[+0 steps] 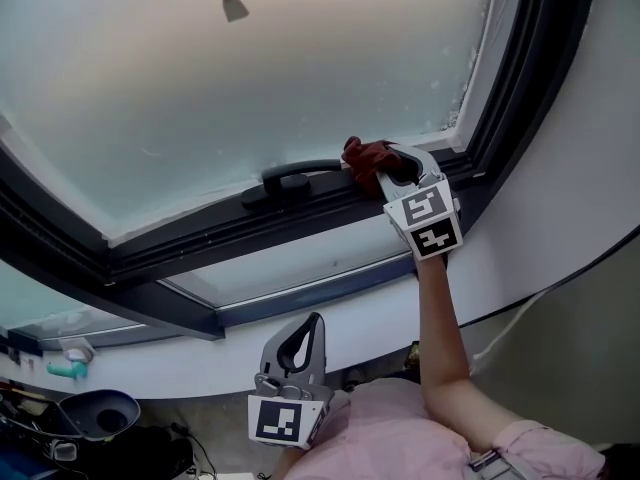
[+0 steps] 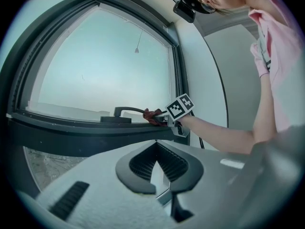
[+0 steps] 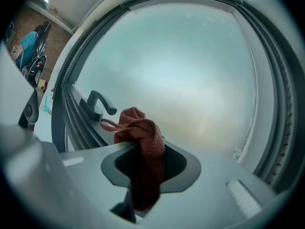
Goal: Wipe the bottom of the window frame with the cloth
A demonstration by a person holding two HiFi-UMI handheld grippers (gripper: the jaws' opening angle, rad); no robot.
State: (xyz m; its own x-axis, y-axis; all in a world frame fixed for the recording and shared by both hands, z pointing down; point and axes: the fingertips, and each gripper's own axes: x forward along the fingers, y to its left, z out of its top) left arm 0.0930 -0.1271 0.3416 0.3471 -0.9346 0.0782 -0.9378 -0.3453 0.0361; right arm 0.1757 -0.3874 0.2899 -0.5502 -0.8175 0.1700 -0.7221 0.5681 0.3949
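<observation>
A dark red cloth (image 1: 365, 154) is bunched against the bottom rail of the dark window frame (image 1: 250, 226), just right of the black window handle (image 1: 290, 175). My right gripper (image 1: 388, 175) is shut on the cloth, reaching up to the lower right part of the frame. In the right gripper view the cloth (image 3: 139, 128) bulges out between the jaws of the right gripper (image 3: 148, 150), with the handle (image 3: 97, 104) to its left. My left gripper (image 1: 318, 321) hangs low near the person's chest, shut and holding nothing. The left gripper view shows the left gripper (image 2: 156, 148) pointing at the cloth (image 2: 152, 116).
Frosted glass fills the window, with a small pull cord weight (image 1: 233, 6) up high. A white curved wall (image 1: 540, 228) and a thin cable (image 1: 560, 278) lie on the right. Low on the left are a teal object (image 1: 68, 369) and a dark container (image 1: 100, 413).
</observation>
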